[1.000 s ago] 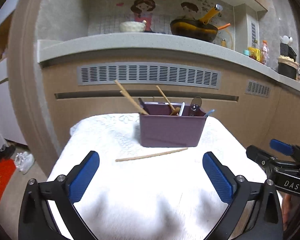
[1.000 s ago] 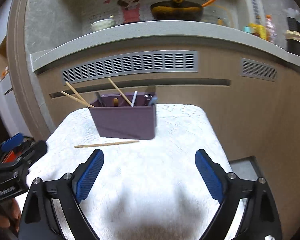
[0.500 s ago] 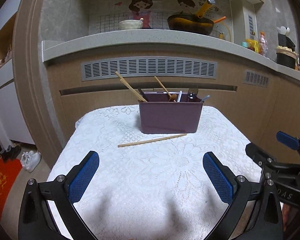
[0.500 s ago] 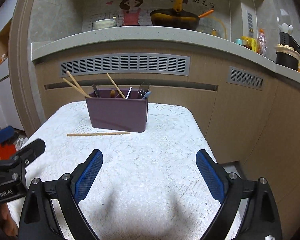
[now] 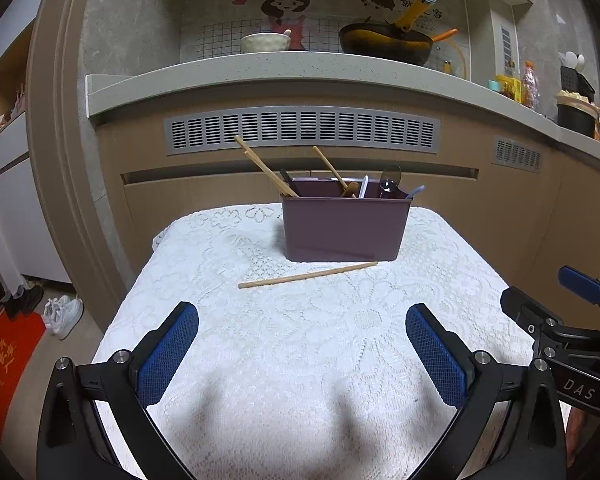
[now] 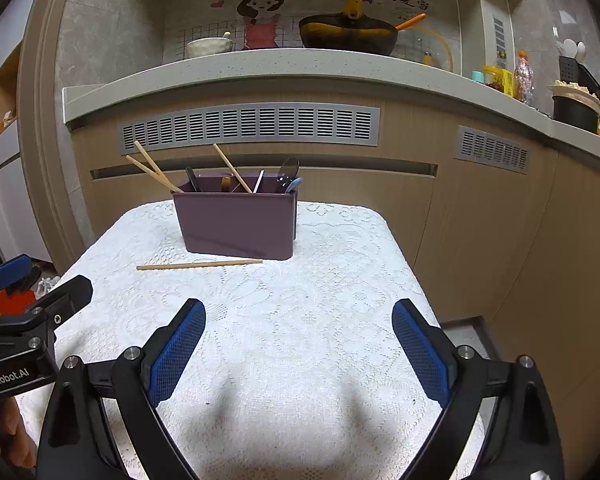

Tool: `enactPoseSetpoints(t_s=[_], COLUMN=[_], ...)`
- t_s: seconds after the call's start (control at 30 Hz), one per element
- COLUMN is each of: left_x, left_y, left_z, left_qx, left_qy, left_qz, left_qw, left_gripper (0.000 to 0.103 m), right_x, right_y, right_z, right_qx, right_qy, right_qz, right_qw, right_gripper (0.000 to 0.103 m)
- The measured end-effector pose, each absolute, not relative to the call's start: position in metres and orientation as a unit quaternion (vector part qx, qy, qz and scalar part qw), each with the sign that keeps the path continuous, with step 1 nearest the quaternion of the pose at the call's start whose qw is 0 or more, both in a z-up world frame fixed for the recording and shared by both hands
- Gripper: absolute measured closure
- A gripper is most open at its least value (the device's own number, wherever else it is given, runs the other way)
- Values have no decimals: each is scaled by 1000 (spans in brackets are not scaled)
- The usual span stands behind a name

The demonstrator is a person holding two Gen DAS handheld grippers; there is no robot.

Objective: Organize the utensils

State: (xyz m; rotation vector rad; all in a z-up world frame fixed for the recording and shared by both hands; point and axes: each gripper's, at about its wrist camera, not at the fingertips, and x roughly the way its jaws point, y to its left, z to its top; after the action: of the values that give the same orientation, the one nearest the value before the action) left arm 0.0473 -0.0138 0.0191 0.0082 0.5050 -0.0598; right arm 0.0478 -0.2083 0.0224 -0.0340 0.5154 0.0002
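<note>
We have backed off; both grippers, left (image 5: 302, 350) and right (image 6: 299, 342), hang with fingers spread and empty, one chopstick (image 5: 308, 275) left at 12 o'clock before the holder (image 5: 342, 229).

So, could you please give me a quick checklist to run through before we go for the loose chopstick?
1. Left gripper open and empty: ok.
2. Right gripper open and empty: ok.
3. Chopstick lies flat on the cloth in front of the holder, nothing on top of it: ok.
4. Path between grippers and chopstick is bare cloth: ok.
5. Holder upright, with room beside the utensils in it: ok from the front; its inner layout, cannot tell.
6. Chopstick's right end clear of the holder's base: cannot tell, it lies very close.
</note>
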Motion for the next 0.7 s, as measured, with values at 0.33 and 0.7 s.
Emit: enactPoseSetpoints(t_s=[0.33, 0.7], left_x=[47, 47], left_y=[-15, -16], left_z=[18, 18], left_qx=[2, 2], left_qy=[254, 255], left_qz=[-32, -31], left_qw=[967, 967], left_gripper=[0, 0], right_x=[47, 47], right_y=[-208, -209], right_z=[23, 24], right_qx=[-17, -16], right_qy=[255, 254], right_qz=[0, 1], right_qw=[967, 967], right_gripper=[10, 10])
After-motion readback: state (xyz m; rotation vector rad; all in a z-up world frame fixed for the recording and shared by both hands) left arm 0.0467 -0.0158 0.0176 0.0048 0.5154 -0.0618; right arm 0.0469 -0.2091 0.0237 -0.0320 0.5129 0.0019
